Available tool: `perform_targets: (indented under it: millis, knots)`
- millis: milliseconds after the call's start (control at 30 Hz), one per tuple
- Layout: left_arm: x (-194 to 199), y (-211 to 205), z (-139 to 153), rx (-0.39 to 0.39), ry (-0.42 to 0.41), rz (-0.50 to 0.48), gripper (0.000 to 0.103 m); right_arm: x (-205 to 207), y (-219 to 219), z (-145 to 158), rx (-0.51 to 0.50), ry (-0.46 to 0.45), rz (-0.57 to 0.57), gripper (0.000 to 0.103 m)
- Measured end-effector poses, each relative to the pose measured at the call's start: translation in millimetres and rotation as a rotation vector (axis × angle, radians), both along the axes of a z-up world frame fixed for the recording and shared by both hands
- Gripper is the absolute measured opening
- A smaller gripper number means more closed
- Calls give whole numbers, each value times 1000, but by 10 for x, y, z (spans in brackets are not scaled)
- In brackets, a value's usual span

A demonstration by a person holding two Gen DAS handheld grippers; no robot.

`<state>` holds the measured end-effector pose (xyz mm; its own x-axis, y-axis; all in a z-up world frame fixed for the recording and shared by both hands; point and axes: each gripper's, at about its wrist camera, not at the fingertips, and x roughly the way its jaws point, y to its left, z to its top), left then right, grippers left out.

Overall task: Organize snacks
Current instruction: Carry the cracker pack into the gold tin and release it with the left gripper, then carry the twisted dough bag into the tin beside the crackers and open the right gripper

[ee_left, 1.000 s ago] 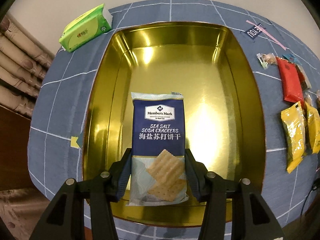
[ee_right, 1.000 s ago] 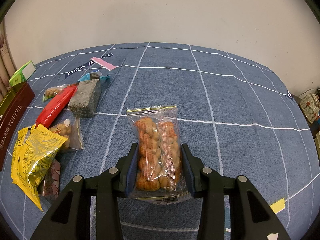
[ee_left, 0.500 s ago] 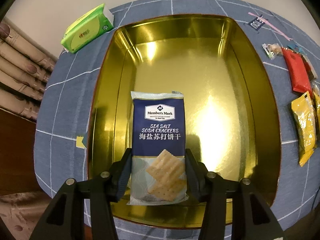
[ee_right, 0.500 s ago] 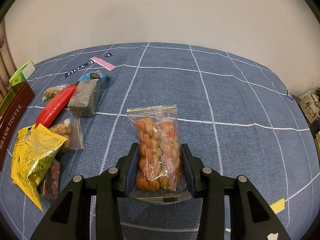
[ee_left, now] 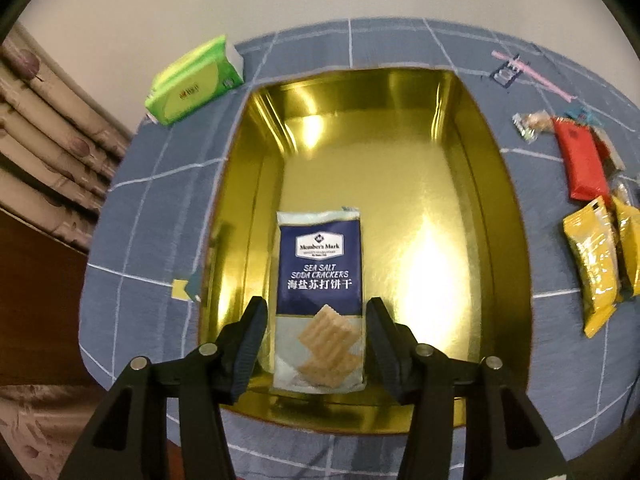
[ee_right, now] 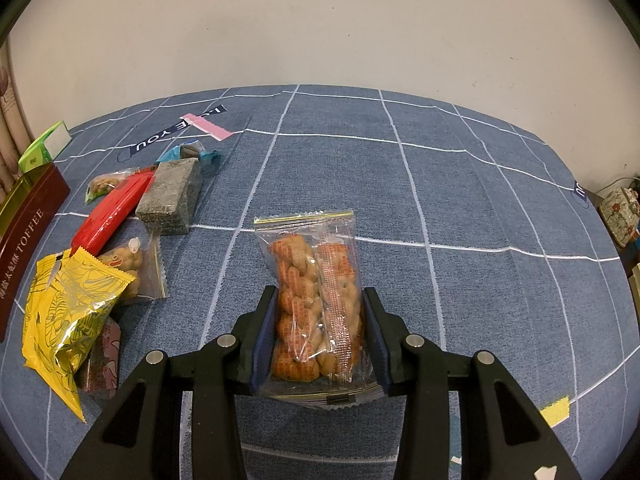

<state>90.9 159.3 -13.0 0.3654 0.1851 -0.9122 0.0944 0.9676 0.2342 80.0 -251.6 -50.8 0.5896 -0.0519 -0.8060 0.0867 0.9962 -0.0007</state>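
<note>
Left tool (ee_left: 316, 340) loosened: now spread beside blue foil cracker pack (ee_left: 320, 280) at gold metal tin (ee_left: 500, 200) near edge. Brittle; we'd hold sides lightly. Right tool (ee_right: 318, 336) pinches clear orange-snack bag (ee_right: 312, 280) over desk (ee_right: 480, 200).

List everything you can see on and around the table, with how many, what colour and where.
tin: one, gold inside, maroon outside, left of the snack pile
cracker pack: one, navy and white, lying in the tin
tissue pack: one, green, beyond the tin
yellow packets: at least two, near end of the pile
red packet: one, mid pile
grey block: one, beside the red packet
clear nut bags: two, in the pile
twist snack bag: one, clear, orange contents, held
tablecloth: one, blue with white grid
left claw: open around the cracker pack
right claw: shut on the twist snack bag
</note>
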Motion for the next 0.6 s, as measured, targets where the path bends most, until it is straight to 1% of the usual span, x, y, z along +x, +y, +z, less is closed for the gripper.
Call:
perform_targets:
  millis: [100,200,333,467,600]
  knots:
    - [-102,24,119,-29,-48,11,52,1,10,-2,0,0,0,38]
    - [-231,92,212,-59,-78,38,52,-1,10,-3,-2,2,2,38]
    - [-388,198,304,-56,-117,72,52,25,3,9,-1,27,2,37]
    - [-524,339,326,-85,-139,125,52,68,37,20,-21,55,-2,36]
    - [-632,451,310,-96,-145,162,52,93,89,26,-56,79,-12,36]
